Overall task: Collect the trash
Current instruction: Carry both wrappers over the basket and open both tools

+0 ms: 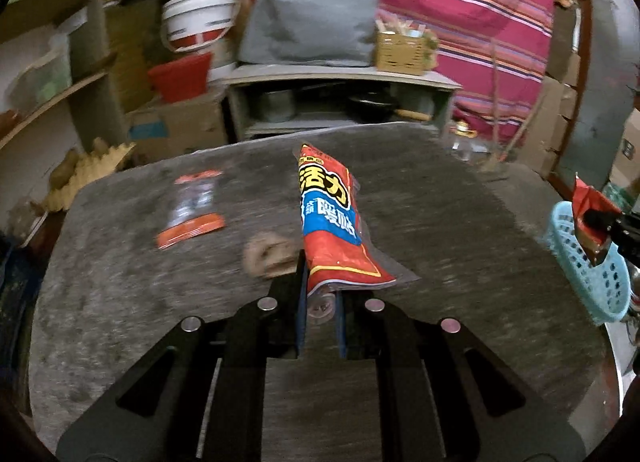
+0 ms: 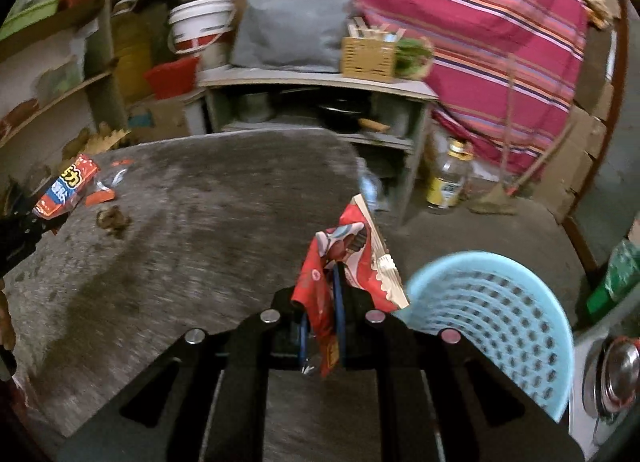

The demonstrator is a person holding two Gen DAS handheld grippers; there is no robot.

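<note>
My left gripper [image 1: 320, 290] is shut on a red and blue snack wrapper [image 1: 332, 222] and holds it above the grey table [image 1: 120, 302]. It also shows in the right wrist view [image 2: 66, 190] at the far left. My right gripper [image 2: 322, 310] is shut on a crumpled red and white wrapper [image 2: 352, 258], just left of a light blue perforated basket [image 2: 500, 314]. In the left wrist view that wrapper [image 1: 590, 218] hangs over the basket [image 1: 592, 270]. An orange and clear wrapper [image 1: 192, 206] and a brown crumpled scrap [image 1: 268, 254] lie on the table.
A grey shelf unit [image 2: 312, 102] with pots stands behind the table. A glass bottle [image 2: 448, 178] sits on the floor to its right. A white bucket [image 2: 200, 26], a red tub [image 2: 172, 76] and cardboard boxes are at the back left. A striped red cloth [image 2: 480, 22] hangs behind.
</note>
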